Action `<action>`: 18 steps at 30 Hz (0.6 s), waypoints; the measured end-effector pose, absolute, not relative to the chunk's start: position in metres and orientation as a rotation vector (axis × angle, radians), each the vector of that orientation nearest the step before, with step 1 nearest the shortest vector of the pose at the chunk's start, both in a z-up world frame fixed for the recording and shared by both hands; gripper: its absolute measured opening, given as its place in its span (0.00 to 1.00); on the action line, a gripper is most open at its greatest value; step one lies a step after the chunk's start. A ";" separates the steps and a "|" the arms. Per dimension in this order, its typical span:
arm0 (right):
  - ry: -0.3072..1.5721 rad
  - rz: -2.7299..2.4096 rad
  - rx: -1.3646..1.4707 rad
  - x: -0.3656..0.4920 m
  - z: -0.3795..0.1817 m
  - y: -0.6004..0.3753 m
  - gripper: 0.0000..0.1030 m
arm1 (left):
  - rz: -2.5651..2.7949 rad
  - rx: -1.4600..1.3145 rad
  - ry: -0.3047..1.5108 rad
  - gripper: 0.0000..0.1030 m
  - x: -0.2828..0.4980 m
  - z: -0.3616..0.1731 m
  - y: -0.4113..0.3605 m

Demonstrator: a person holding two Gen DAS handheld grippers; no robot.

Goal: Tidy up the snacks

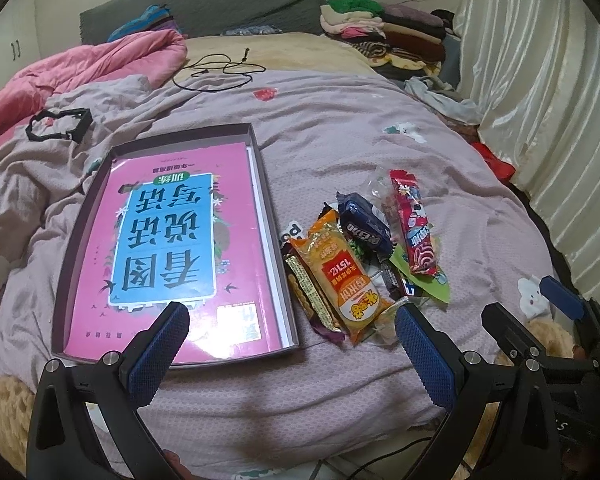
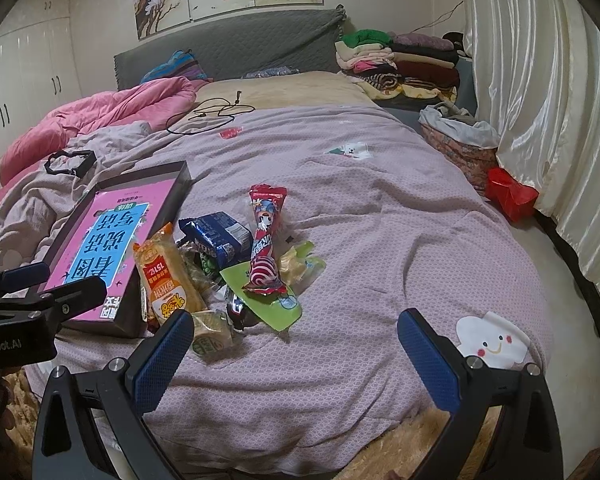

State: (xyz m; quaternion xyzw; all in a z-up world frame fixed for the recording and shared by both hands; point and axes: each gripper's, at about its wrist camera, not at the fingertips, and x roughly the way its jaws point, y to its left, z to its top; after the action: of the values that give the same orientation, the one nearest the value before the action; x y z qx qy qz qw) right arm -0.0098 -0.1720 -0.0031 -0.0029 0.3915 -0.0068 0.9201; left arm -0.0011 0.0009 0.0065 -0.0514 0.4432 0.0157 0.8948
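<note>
Snack pile [image 1: 364,264] on the bed's lilac quilt [image 1: 380,140], just right of the shallow box [image 1: 260,168] holding a pink book [image 1: 172,248]. Left tongs [image 1: 292,356] and right tongs [image 2: 296,354] both spread, empty. Only the right view shows the wardrobe doors [image 2: 28,76]; only the left shows the box's full interior.

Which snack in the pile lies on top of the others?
The long red wrapper with the swirl print. It lies across the green packet, nothing covering it, while the orange pack and dark blue pack sit lower beside it.
</note>
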 end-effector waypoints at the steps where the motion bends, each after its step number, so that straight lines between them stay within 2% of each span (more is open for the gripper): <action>1: 0.803 -0.015 -0.006 -0.010 -0.003 -0.172 1.00 | 0.033 -0.106 0.918 0.99 -0.001 0.006 0.001; 18: 0.807 -0.014 -0.006 -0.010 -0.004 -0.174 1.00 | 0.014 -0.115 0.929 0.99 0.002 0.005 0.003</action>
State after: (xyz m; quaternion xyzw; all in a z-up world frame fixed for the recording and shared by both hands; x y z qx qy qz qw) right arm -0.0098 -0.1735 -0.0035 -0.0029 0.3925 -0.0068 0.9197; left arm 0.0019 0.0034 0.0047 -0.0556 0.4478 0.0069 0.8924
